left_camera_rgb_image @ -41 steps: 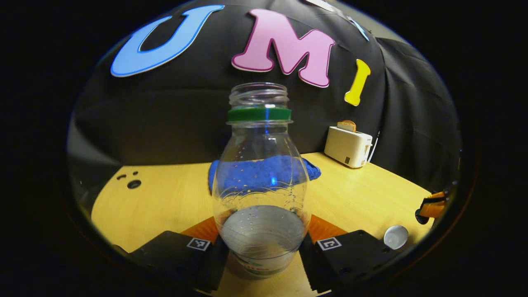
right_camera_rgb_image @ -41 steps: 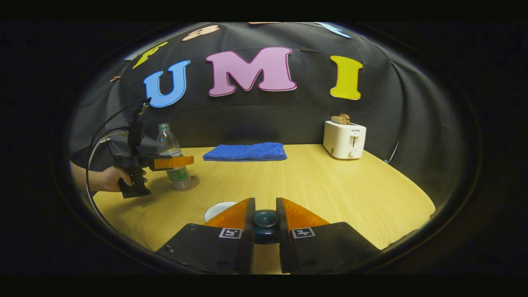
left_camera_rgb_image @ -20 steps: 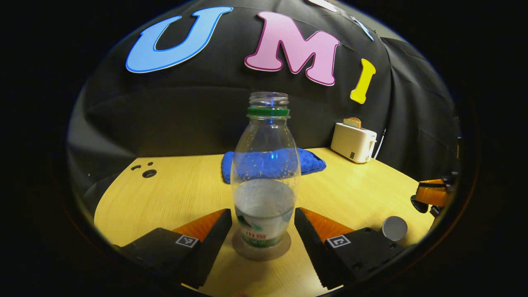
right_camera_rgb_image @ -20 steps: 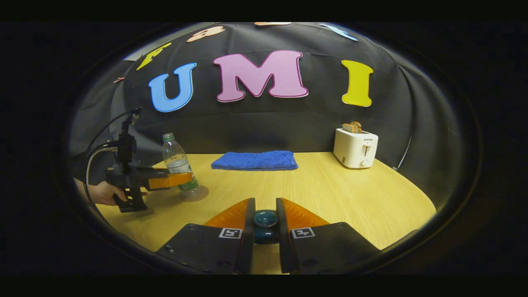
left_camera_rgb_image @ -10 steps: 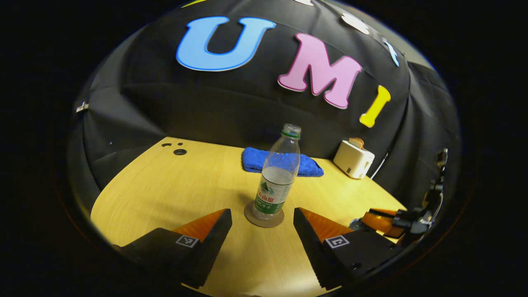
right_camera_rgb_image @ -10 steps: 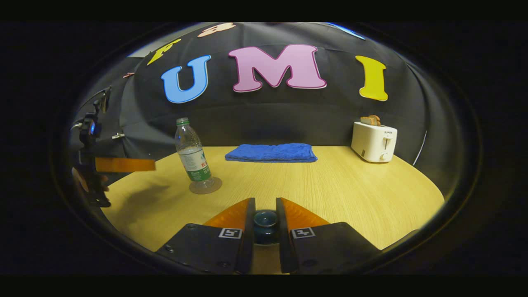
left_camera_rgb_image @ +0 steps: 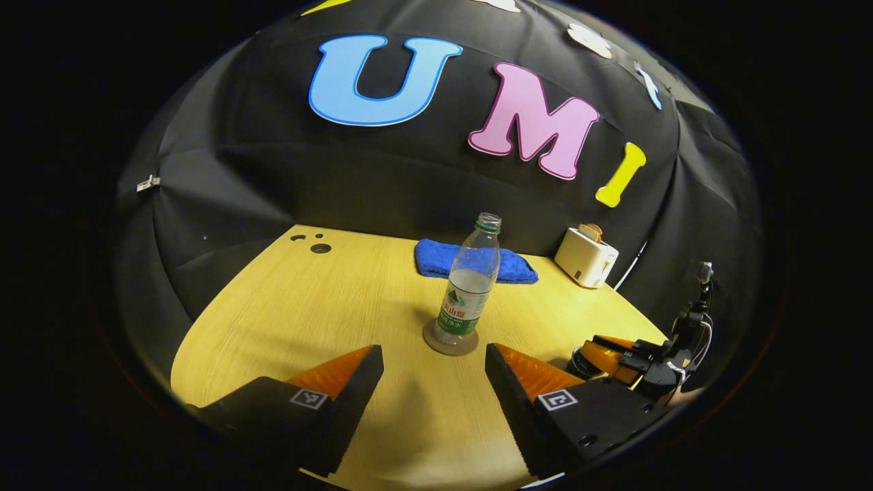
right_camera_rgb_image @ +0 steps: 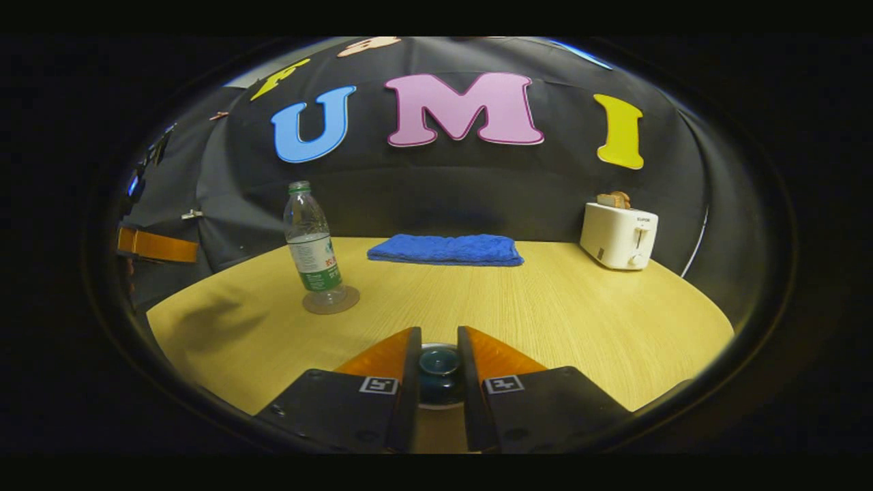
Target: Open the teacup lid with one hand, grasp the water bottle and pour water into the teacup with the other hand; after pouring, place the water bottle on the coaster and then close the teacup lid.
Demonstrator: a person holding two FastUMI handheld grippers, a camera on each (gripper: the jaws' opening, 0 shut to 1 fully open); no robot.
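Left gripper view, scene: we see the water bottle [left_camera_rgb_image: 470, 286] upright on the coaster [left_camera_rgb_image: 450, 339], mid-surface [left_camera_rgb_image: 286, 320], uncapped and part full.
Left tongs [left_camera_rgb_image: 434, 372]: spread wide, holding nothing, well apart from the bottle.
Right tongs from here [left_camera_rgb_image: 617, 356]: low at the right edge, over a dark round thing we take for the teacup.
Right gripper view, right tongs [right_camera_rgb_image: 438, 361]: narrow, both fingers pressed on the teacup lid [right_camera_rgb_image: 438, 365] by its knob.
Cup: a pale rim shows under the lid; whether the lid is seated we cannot tell.
Step in hand: we judge closing the lid is what remains.
Doing it well: we should lower the lid level and centred on the rim, and release only once it sits.
Bottle in this view [right_camera_rgb_image: 310, 245]: far left, clear of our path.
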